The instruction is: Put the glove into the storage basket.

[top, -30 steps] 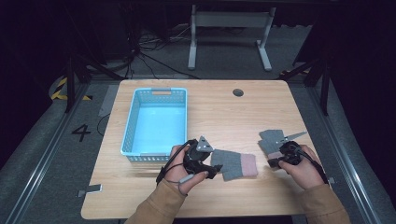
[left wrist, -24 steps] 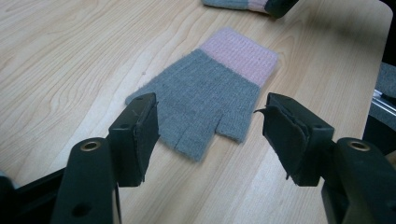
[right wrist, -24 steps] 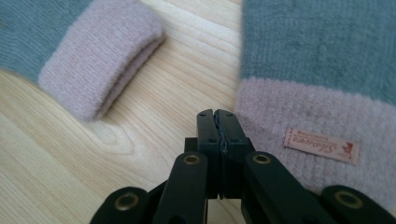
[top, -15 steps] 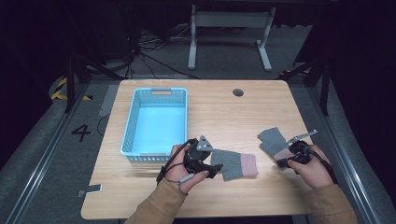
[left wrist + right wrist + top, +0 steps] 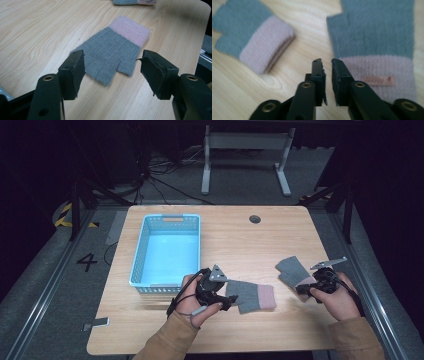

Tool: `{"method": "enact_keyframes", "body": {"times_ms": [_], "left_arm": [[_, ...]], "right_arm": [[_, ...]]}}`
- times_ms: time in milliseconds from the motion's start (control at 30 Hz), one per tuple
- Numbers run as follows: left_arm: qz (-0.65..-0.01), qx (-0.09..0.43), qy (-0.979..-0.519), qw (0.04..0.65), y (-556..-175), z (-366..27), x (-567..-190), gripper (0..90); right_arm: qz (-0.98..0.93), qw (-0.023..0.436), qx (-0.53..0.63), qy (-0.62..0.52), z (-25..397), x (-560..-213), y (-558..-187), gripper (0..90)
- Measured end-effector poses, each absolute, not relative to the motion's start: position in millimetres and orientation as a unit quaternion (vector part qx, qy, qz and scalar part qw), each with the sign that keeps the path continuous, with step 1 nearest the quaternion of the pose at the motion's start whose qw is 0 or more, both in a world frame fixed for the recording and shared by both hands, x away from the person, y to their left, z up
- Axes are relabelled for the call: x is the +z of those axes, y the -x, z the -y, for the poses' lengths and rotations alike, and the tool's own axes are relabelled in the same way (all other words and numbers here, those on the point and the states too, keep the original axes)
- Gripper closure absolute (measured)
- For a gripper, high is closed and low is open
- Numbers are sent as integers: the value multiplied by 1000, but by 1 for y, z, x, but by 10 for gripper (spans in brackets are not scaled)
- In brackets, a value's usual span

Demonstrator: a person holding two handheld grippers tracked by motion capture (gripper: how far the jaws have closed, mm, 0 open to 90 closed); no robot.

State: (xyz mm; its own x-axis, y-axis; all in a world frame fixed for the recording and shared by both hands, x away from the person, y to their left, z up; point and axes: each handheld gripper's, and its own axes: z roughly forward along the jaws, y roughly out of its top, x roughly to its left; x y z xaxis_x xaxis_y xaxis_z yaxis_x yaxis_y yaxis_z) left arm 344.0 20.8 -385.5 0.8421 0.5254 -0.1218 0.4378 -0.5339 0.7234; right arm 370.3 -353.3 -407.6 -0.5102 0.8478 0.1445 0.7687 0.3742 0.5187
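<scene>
Right gripper view, glove (image 5: 377, 47), label (image 5: 379, 80) unreadable

A rectangular light-wood tabletop (image 5: 235, 240) with rounded corners and a round dark cable grommet (image 5: 255, 219) near its far edge stood on a grey carpeted floor (image 5: 45, 285). Beyond it stood the white metal frame of a second desk (image 5: 245, 150), with black cables (image 5: 160, 180) trailing across the floor to its left. Yellow-and-black hazard tape (image 5: 65, 215) and a black numeral "4" (image 5: 87, 262) marked the floor at left, beside a metal floor rail (image 5: 35, 305). The surrounding room lay in darkness; light fell mainly on the tabletop.
</scene>
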Motion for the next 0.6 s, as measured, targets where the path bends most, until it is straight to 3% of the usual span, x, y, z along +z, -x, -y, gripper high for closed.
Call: {"method": "enact_keyframes", "body": {"times_ms": [200,367,600], "left_arm": [[-279,59,-873,395,-341,-22,-386,369],[-282,60,-872,395,-339,-24,-385,369],[-286,60,-871,395,-340,-25,-385,369]], "right_arm": [[-800,124,314,-496,352,-404,-377,566],[-795,160,300,-502,356,-407,-397,478],[-797,170,274,-510,360,-415,-420,435]]}}
